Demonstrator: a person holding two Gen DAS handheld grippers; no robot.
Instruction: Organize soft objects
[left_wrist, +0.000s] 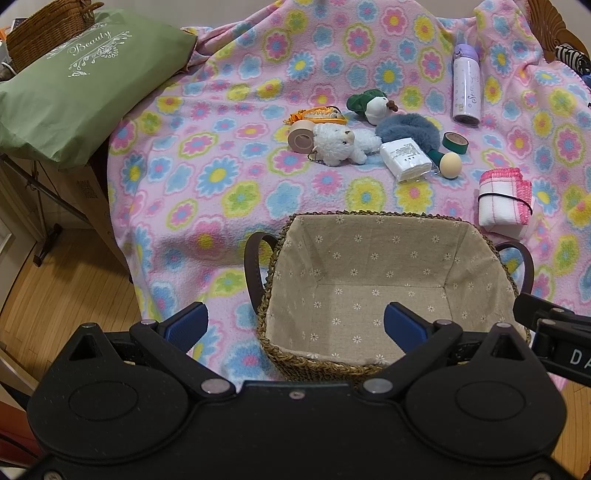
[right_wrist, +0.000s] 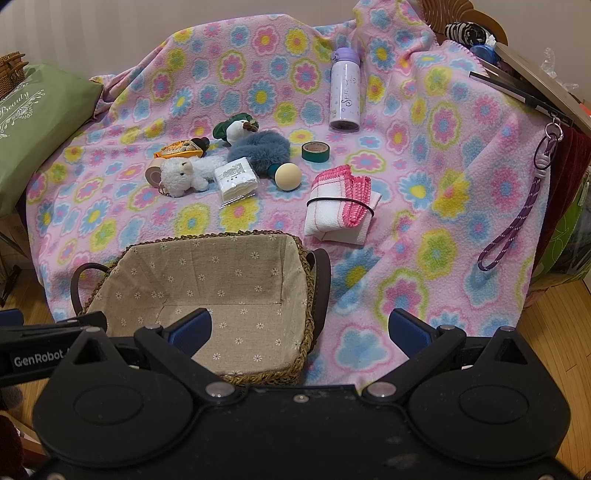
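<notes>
On the flowered blanket (right_wrist: 436, 206) the lined basket (left_wrist: 369, 266) sits empty, with the folded towel (right_wrist: 338, 206), white lamb plush (right_wrist: 181, 177), blue furry piece (right_wrist: 262, 146) and green-hatted plush (right_wrist: 236, 129) beyond it, while the left gripper (left_wrist: 293, 323) and right gripper (right_wrist: 301, 326) hover near its front rim, jaws spread wide, holding nothing.

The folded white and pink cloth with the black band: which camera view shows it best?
The right wrist view shows the folded cloth best: it lies whole and in the open, right of the basket, with the black band across it. In the left wrist view the folded cloth sits near the right edge, smaller and distorted.
</notes>
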